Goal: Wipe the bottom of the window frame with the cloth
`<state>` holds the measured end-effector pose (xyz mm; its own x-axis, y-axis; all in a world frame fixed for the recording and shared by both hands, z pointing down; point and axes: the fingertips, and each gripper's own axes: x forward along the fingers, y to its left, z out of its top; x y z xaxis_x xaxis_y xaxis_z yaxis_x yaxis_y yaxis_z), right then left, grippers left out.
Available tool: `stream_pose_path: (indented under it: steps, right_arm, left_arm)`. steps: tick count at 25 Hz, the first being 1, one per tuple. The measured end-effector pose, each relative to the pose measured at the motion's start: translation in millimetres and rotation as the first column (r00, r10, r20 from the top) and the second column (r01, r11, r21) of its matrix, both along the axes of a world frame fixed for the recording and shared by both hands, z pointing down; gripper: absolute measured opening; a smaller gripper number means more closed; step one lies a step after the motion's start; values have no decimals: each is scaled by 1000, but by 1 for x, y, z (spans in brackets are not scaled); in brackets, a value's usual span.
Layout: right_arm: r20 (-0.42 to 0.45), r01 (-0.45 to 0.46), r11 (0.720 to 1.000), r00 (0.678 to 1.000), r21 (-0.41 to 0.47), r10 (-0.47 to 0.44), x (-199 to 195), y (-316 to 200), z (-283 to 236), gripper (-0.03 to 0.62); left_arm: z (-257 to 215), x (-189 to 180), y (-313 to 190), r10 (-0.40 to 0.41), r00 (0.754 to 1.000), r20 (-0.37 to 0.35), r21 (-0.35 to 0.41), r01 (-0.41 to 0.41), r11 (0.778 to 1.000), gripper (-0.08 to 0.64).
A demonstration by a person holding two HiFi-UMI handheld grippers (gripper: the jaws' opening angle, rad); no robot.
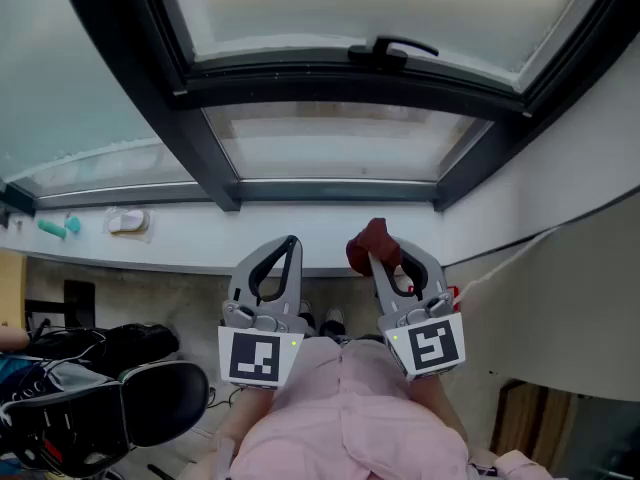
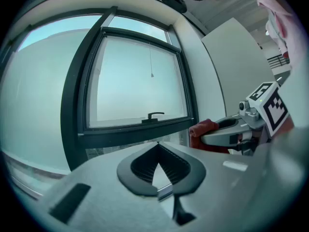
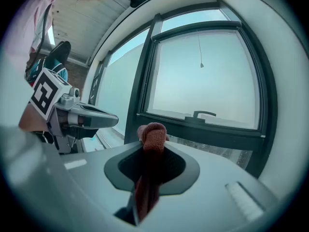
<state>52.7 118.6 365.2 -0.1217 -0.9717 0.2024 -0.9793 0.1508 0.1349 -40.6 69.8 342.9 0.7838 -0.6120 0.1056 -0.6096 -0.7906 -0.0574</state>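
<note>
A dark red cloth (image 1: 371, 241) is bunched at the tip of my right gripper (image 1: 377, 258), which is shut on it; in the right gripper view the cloth (image 3: 153, 135) sticks out past the jaws and hangs down between them. My left gripper (image 1: 291, 241) is beside it on the left, shut with nothing in it, its tips meeting (image 2: 158, 144). Both grippers hover in front of the white sill (image 1: 200, 240), short of the dark bottom bar of the window frame (image 1: 340, 191). From the left gripper view the right gripper (image 2: 215, 133) and cloth (image 2: 203, 128) show on the right.
A black window handle (image 1: 392, 50) sits on the upper sash. Small teal (image 1: 56, 228) and white (image 1: 128, 222) items lie on the sill's left. A white wall (image 1: 590, 158) closes the right side. A black chair (image 1: 150, 398) stands lower left.
</note>
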Motion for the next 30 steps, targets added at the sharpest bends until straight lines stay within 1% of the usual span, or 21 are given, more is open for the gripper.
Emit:
stream_pose_path:
  steps: [2,3,6,8,10,12,16,18,21,26,30]
  right_arm:
    - [-1,13,997,1000,71,-13,8,-1,-2,61]
    - [5,16,996,1000,88,-16,12,0,-1,61]
    - [32,5,998,999,66,-8,23,9,10,61]
    - [35,1,998,999,55,-3,31,17,15,61]
    - [32,-7,1000,999,21,7,42,23,22,61]
    - [35,-10,1000,999,20,10,49,26,23,61]
    - [29,-1,999,1000,33,1,48,38,16,61]
    - [33,10,1000,999,27,-11,42,27,15,61]
    - [74,12,1000,997,27,-14,46,10,16,61]
    - [188,-71,996,981,60,58,88,17,-2,61]
    - [204,-77,994,977,84,58,109,23,-7,61]
  left_arm:
    - [3,13,3,-6,1000,-27,8,6,1000,-5]
    - [5,19,6,-4,999,-33,12,4,1000,-5]
    - [11,32,16,12,1000,-28,15,-12,1000,-5]
    - [14,37,23,14,1000,-23,9,-14,1000,-5]
    - [14,41,25,4,1000,-19,8,-4,1000,-5]
    - [15,41,27,-12,1000,-16,11,12,1000,-5]
    - [9,33,38,-31,999,-24,10,31,999,-5]
    - [9,29,29,-32,999,-29,-1,32,999,-5]
    - [12,26,13,-40,999,-28,-14,40,999,-5]
    - [4,28,14,-63,998,-30,-17,62,998,-5]
    - [8,38,19,-68,997,-33,-17,68,998,-5]
